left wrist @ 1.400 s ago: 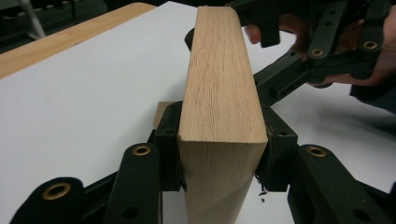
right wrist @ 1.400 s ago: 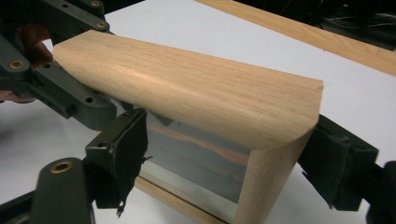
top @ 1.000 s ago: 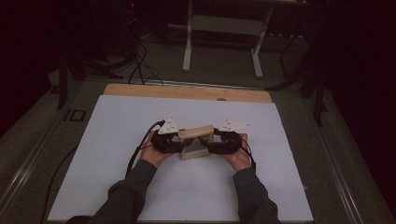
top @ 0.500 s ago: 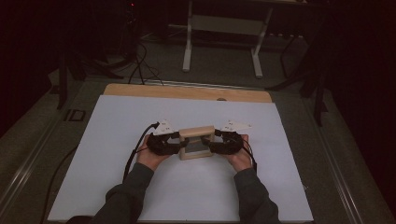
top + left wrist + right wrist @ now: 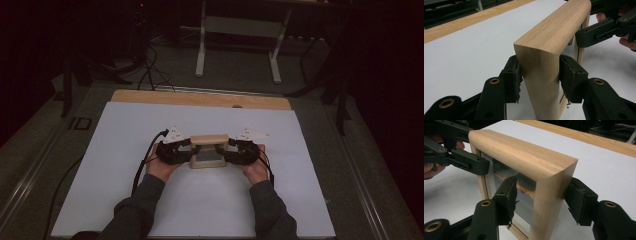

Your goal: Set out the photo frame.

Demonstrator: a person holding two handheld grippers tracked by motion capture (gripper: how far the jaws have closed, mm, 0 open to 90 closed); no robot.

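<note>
Big white table [image 5: 125,150] with a bare wooden strip [image 5: 200,98] along the far edge. Right in the middle stands the wooden frame [image 5: 209,141], upright on its bottom rail, with a glass pane [image 5: 501,168] in it.

The person has a gripper on each end. The left gripper [image 5: 189,150] has just been closing on the left upright, and in the left gripper view both pads [image 5: 512,77] sit tight against the wood, so I'd call that a real grip. The right gripper [image 5: 223,150] has also just been closing, with the right upright between its jaws, but it isn't there yet. In the right gripper view the far pad looks to be touching the wood, while the near pad [image 5: 507,195] hangs off it with a clear gap, out in front of the glass.

If it were me, I'd finish that right squeeze slowly and keep the left side steady so the frame doesn't twist or skid on the smooth top. Make sure the near pad lands on the wood, not the pane. Both grips sit about halfway up the uprights, which seems sensible. Once both are firm, lift evenly from both ends so the frame stays upright.
</note>
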